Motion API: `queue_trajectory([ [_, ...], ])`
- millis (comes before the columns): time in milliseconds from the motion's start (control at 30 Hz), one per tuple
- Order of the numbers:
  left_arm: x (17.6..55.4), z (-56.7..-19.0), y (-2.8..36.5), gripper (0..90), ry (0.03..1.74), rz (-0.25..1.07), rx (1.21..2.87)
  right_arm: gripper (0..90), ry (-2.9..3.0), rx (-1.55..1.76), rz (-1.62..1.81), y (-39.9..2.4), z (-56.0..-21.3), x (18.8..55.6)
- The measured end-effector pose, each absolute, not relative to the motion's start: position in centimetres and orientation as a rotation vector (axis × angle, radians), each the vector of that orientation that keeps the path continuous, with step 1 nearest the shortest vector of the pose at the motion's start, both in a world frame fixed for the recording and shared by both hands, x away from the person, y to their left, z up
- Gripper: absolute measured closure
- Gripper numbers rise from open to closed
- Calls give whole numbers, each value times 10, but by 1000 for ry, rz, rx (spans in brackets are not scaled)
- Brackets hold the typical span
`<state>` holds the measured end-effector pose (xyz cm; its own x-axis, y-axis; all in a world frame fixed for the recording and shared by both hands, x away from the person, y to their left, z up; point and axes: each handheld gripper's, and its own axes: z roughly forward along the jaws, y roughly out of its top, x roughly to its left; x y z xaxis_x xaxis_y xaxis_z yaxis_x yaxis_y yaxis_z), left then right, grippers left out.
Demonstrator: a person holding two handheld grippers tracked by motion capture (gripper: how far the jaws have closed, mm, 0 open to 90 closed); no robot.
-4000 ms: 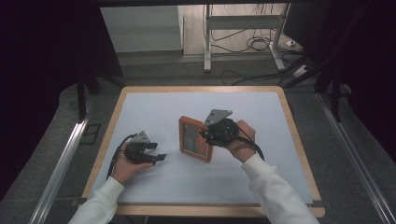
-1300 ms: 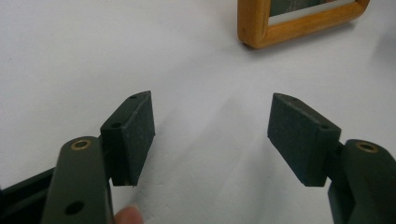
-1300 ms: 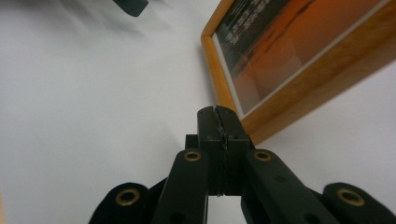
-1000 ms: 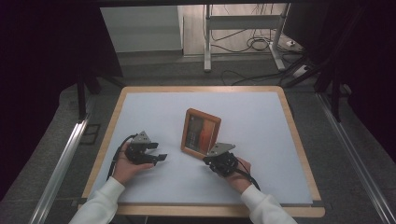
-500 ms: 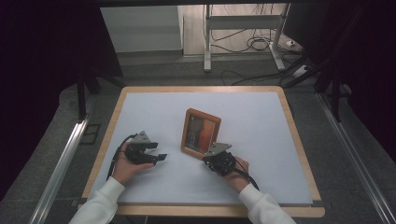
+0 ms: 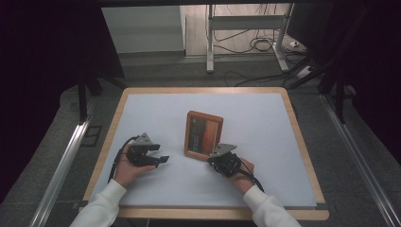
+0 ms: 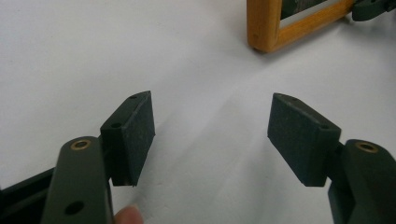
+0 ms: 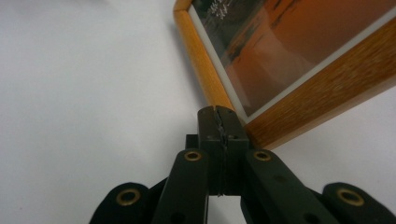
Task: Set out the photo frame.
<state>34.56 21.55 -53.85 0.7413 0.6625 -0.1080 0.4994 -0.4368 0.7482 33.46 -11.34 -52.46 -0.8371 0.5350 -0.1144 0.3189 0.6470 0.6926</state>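
Your right gripper [image 8: 219,112] cam shows its jaws pressed together at the corner of the wooden picture frame with the orange photo [image 6: 204,135], mid-table, propped up, long axis running away from you. Your left gripper [image 7: 210,135] cam shows jaws spread, holding nothing.

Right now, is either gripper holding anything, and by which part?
Nothing is held. The right gripper is shut, its tip at the picture frame's corner; the left gripper is open over the table.

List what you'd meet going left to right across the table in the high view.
left gripper → wooden picture frame → right gripper
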Motion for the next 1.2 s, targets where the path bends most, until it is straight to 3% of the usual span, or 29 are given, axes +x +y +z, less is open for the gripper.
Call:
queue_trajectory([
  [1200,344,-538,213,314,868,252,2124,900,2518,710,1050,-130,-517,339],
])
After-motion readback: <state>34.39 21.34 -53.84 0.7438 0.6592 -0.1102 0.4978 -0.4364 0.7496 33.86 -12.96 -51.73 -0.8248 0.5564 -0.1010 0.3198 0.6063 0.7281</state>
